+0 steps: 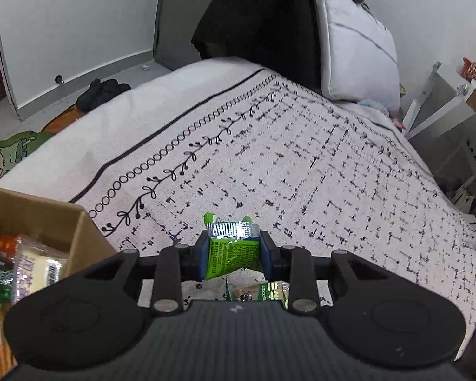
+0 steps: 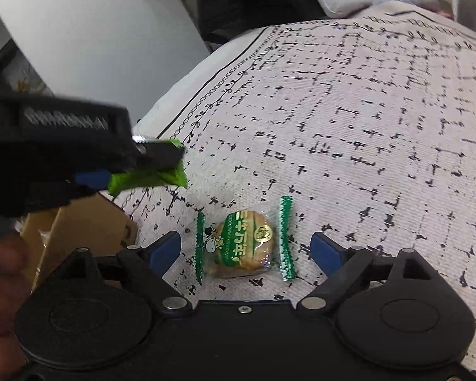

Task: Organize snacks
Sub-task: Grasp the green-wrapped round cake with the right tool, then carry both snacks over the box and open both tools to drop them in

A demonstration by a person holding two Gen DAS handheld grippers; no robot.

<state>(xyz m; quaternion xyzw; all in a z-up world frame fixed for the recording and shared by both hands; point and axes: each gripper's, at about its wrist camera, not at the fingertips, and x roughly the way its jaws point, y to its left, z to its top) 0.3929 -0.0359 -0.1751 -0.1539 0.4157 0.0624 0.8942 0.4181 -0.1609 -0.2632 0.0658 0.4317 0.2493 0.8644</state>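
Left gripper point(image 1: 234, 255) gripping green packet point(image 1: 233, 254), bedspread point(image 1: 301, 165)

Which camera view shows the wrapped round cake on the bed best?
The right wrist view: the wrapped round cake lies whole and unobstructed on the blanket. The left wrist view shows only a sliver of it beneath the tool.
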